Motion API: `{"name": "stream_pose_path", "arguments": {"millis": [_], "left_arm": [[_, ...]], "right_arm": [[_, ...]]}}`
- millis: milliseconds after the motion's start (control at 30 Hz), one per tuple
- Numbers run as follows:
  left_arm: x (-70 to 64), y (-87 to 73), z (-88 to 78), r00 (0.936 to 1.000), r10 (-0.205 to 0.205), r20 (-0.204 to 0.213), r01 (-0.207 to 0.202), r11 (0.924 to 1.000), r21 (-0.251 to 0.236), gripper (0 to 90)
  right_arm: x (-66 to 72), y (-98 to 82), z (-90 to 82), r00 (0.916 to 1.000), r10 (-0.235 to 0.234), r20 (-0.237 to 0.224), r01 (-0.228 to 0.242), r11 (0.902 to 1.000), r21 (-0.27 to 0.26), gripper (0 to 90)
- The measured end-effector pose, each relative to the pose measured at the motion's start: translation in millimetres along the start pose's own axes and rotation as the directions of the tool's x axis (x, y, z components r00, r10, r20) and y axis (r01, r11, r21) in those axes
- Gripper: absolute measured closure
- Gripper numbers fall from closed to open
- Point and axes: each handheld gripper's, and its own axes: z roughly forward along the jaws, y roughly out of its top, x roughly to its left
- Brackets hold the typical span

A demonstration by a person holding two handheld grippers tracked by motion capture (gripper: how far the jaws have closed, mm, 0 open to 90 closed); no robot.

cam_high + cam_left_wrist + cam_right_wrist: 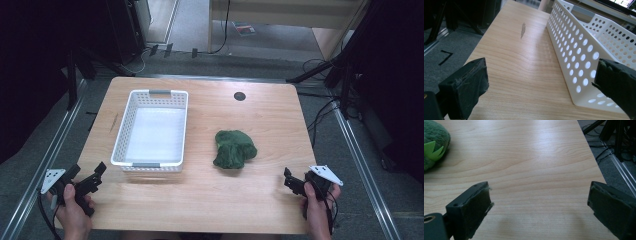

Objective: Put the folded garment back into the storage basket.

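Left gripper (95, 175) low at table's (210, 195) near-left corner, jaws wide apart, nothing between, white basket (150, 129) just ahead to its right. Green plush toy (234, 149) lying mid-table, right of basket, clear of both grippers. Right gripper (290, 181) at near-right edge, jaws spread, empty, toy ahead-left.

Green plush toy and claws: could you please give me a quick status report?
Left claw and right claw open, empty. Green plush toy lies untouched beside white perforated plastic basket. Nothing in the way.
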Motion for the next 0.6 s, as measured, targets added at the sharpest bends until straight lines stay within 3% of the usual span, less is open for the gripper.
{"name": "stream_pose_path", "arguments": {"millis": [367,433,600], "left_arm": [[0.6,2.3,0.3,0.9999,0.004,-0.016,-0.003,0.9998,0.02,0.0],[1.0,8.9,-4.6,0.9999,-0.014,-0.007,0.014,0.9999,-0.004,0.0],[-4.0,24.6,-18.3,0.9999,-0.001,-0.014,0.001,0.9989,-0.047,0.0]], "right_arm": [[-2.0,0.4,0.6,1.0,0.005,-0.004,-0.005,1.0,-0.001,4.8],[-1.6,0.3,0.5,1.0,0.003,-0.005,-0.003,1.0,0.001,4.8],[-0.7,0.3,0.3,1.0,0.0,-0.005,0.0,1.0,0.001,5.0]]}}
